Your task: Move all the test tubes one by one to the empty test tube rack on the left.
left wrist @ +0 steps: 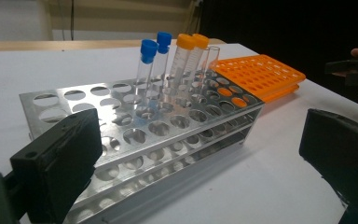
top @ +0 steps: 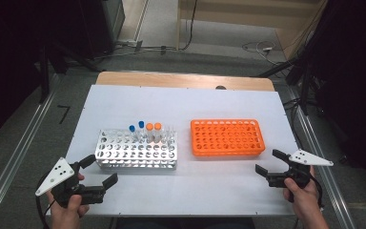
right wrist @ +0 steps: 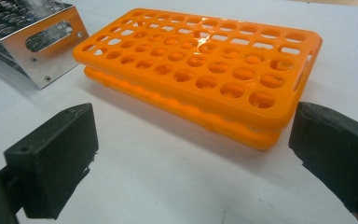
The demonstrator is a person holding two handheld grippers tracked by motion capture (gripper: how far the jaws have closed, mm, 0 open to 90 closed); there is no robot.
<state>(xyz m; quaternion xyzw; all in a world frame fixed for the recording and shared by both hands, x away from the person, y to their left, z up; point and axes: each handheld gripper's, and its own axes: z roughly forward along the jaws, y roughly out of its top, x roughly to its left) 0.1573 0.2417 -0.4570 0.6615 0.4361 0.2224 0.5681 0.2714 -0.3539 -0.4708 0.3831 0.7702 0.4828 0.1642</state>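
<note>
A metal tube rack (top: 136,150) (left wrist: 158,135) (right wrist: 37,37) stands left of centre on the white table (top: 181,186). At its far side it holds two blue-capped tubes (top: 136,128) (left wrist: 153,60), two orange-capped tubes (top: 153,129) (left wrist: 189,51) and an uncapped clear tube (left wrist: 210,58). To its right lies an orange rack (top: 227,137) (right wrist: 200,65) (left wrist: 258,74) with no tubes in it. My left gripper (top: 99,169) (left wrist: 200,163) is open at the near left, just in front of the metal rack. Open too is my right gripper (top: 271,161) (right wrist: 191,158), just off the orange rack's near right corner; nothing sits between its fingers.
The table's wooden far edge (top: 186,80) shows beyond the white sheet. Cables (top: 262,47) lie on the floor behind. Metal rails (top: 14,162) run along both sides of the table. The other gripper (left wrist: 352,72) and a hand appear at the right of the left gripper view.
</note>
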